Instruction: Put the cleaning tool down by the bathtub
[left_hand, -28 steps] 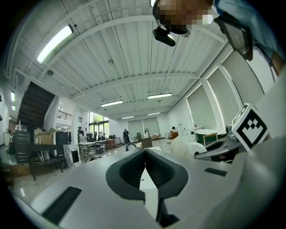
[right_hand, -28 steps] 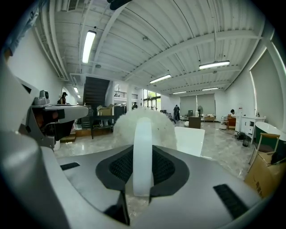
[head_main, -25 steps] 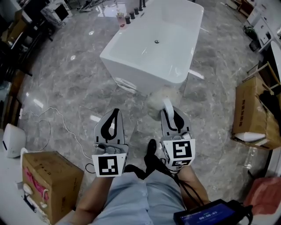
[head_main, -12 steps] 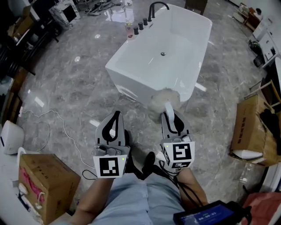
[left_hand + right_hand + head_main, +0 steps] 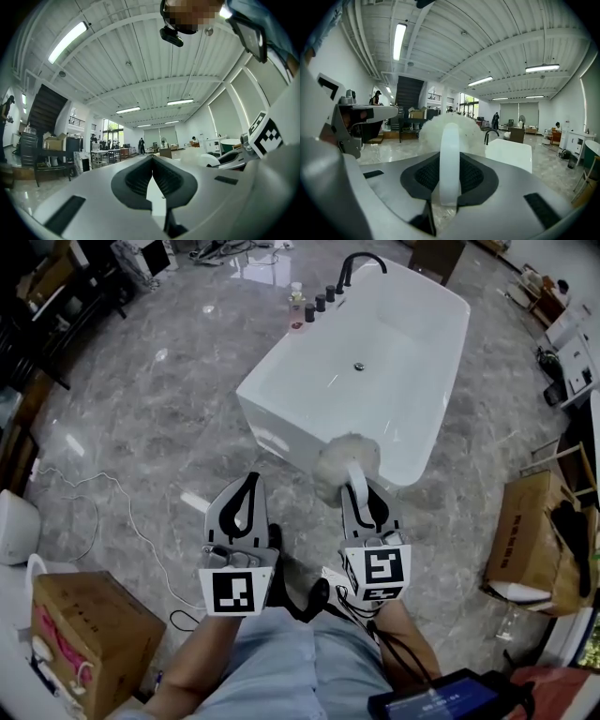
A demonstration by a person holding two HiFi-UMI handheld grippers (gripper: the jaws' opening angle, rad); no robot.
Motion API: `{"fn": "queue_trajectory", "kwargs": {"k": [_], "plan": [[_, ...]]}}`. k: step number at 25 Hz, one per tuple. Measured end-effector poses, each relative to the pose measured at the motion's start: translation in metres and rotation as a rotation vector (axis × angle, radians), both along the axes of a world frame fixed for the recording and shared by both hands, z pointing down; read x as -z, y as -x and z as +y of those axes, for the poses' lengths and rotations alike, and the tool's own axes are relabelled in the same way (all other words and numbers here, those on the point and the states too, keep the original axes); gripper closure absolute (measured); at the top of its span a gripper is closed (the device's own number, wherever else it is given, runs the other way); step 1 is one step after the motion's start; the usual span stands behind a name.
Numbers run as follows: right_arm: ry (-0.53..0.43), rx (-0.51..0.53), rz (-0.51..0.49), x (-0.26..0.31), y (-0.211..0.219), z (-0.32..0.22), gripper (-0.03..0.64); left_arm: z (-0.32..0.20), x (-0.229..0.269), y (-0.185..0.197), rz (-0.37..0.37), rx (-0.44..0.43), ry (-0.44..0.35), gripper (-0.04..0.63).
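The cleaning tool is a round fluffy white brush (image 5: 345, 463) with a white handle (image 5: 450, 161). My right gripper (image 5: 360, 491) is shut on that handle, and the fluffy head (image 5: 449, 131) sticks out past the jaws. It hangs just in front of the near end of the white bathtub (image 5: 375, 371). My left gripper (image 5: 246, 491) is held level beside it on the left, its jaws shut with nothing between them (image 5: 152, 174). In the right gripper view the tub (image 5: 511, 153) and its black tap (image 5: 490, 135) lie ahead.
Black tap fittings (image 5: 323, 298) and a bottle (image 5: 296, 304) stand at the tub's far left corner. Cardboard boxes sit on the marble floor at the lower left (image 5: 84, 638) and the right (image 5: 530, 535). A white cable (image 5: 103, 512) trails across the floor on the left.
The view has moved forward: the bathtub now lies farther up and right, with its tap in sight. Both grippers keep their places and the brush stays held.
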State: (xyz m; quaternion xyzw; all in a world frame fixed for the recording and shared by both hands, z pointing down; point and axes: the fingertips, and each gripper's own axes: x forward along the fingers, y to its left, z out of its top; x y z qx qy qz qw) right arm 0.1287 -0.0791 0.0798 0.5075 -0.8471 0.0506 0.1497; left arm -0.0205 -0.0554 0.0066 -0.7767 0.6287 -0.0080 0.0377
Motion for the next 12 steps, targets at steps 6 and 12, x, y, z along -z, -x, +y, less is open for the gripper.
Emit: {"fn": "queue_trajectory", "kwargs": {"k": [6, 12], "plan": [[0.039, 0.005, 0.017, -0.018, 0.037, -0.033, 0.522, -0.036, -0.018, 0.042, 0.016, 0.015, 0.042, 0.578], [0.072, -0.007, 0.036, -0.04, 0.059, -0.058, 0.522, -0.065, -0.042, 0.067, 0.025, 0.0, 0.082, 0.578]]}}
